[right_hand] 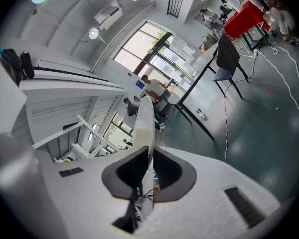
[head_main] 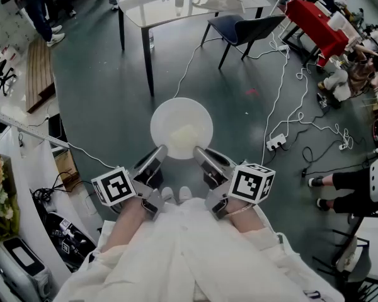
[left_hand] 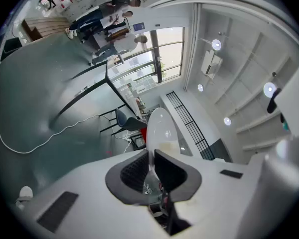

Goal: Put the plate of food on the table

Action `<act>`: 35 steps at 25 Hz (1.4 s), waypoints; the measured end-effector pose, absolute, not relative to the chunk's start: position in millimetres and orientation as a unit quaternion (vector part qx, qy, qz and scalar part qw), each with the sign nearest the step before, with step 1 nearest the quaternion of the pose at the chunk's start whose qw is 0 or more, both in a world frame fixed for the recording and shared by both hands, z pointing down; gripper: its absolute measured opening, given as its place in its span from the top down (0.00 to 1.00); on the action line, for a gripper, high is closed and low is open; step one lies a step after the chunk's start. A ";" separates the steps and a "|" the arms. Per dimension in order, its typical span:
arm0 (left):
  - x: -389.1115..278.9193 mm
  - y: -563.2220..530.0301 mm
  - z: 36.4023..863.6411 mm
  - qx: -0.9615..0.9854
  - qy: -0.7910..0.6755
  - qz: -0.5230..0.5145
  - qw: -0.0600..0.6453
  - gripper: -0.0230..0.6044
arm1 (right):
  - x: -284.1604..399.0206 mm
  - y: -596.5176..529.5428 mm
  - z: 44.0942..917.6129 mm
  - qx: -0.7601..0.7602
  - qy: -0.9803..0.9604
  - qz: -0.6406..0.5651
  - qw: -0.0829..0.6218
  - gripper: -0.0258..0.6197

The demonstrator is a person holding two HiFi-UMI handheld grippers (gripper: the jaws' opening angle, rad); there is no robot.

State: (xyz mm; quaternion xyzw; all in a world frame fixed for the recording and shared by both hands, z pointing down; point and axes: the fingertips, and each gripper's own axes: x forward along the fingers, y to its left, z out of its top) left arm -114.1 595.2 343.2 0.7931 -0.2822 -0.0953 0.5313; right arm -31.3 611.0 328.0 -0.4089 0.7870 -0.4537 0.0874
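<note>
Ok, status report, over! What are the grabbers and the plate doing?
Both shut on plate near rim: left gripper, right gripper. Held over floor, food on it, table ahead. Maybe in the way: cable, chair.

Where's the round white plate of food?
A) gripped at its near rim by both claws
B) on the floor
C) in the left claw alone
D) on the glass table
A: left claw and right claw pinch the rim of the round white plate, short of the glass table.
</note>
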 end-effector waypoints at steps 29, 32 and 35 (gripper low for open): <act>-155.3 581.6 343.1 0.795 -0.273 -0.103 0.532 0.90 | -71.4 596.7 328.1 -0.386 0.781 -0.472 0.140 0.93; -160.5 576.2 345.2 0.801 -0.268 -0.097 0.526 0.90 | -78.2 592.1 332.0 -0.389 0.778 -0.472 0.142 0.93; -162.9 570.3 351.1 0.793 -0.270 -0.093 0.538 0.90 | -80.2 586.3 336.9 -0.395 0.771 -0.480 0.139 0.93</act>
